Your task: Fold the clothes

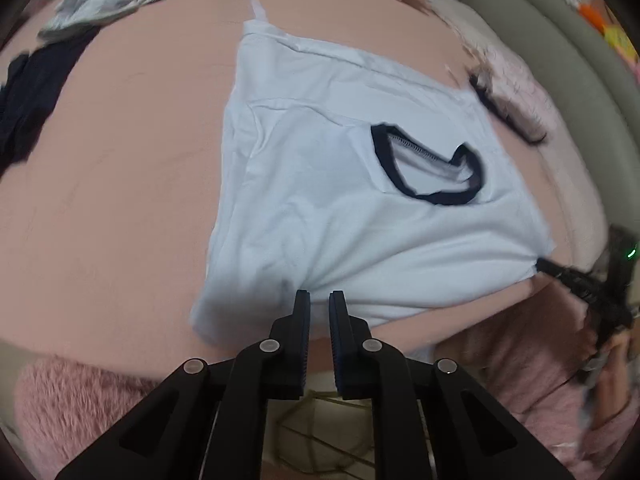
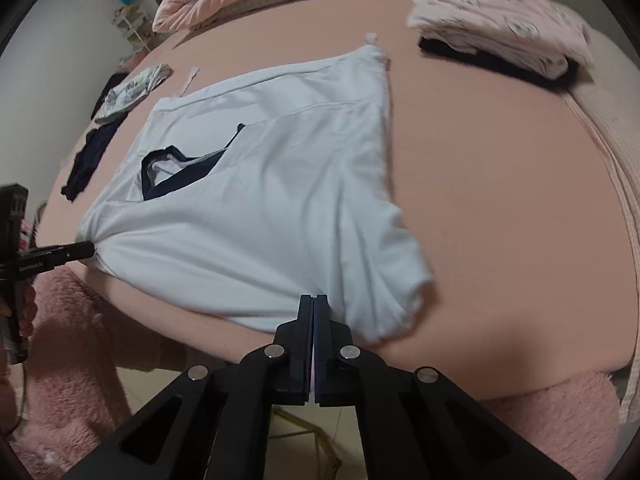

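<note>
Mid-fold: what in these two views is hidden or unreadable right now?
1. Left wrist view: the right gripper is motion-blurred at the frame edge, so its grip on the white T-shirt is unclear there.
2. Right wrist view: the dark item is mostly covered by the pink folded stack and blurred.
3. Both views: the patterned garment is too blurred to identify.

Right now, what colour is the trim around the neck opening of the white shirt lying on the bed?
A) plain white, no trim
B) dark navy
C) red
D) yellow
B: in both wrist views the white shirt spread on the pink bed has a dark navy band running around its neck opening.
</note>
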Demonstrator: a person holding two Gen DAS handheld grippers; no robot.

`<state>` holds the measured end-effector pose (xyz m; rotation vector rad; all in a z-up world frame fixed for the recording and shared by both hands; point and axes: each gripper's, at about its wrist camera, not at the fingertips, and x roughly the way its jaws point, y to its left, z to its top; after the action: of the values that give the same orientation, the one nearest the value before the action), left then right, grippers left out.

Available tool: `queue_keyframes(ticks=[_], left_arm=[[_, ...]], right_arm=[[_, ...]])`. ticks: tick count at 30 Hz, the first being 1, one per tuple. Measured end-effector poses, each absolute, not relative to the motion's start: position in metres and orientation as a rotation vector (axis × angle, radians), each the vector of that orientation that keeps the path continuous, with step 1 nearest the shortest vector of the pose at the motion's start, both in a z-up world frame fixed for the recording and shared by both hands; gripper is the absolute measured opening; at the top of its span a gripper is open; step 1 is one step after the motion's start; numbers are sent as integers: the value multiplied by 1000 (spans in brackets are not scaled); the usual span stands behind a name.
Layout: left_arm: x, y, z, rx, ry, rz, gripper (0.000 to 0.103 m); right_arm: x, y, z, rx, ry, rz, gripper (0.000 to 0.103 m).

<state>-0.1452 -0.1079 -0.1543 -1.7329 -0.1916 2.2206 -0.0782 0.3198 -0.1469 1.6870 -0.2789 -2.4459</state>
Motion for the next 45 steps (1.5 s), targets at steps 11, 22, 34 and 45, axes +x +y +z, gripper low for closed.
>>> queue_keyframes(ticks=[11,22,34,45], left_arm=[[-174,-114,-135,-1693,-125,2363,13],[-217,-48,-122,-1516,107,2320,19],[-248,5,-174,-1607,332,2236,36],[-289,-13,-187,-1643,137,2466,36]], right_arm=[[-103,273,-154,1706,-122,-2419,15],[-166,265,-115,1646,-31,-2445,24],[-235,227,-170,1800,43,-2317,55],[-263,241,-175,1683,-38,-2572,55]])
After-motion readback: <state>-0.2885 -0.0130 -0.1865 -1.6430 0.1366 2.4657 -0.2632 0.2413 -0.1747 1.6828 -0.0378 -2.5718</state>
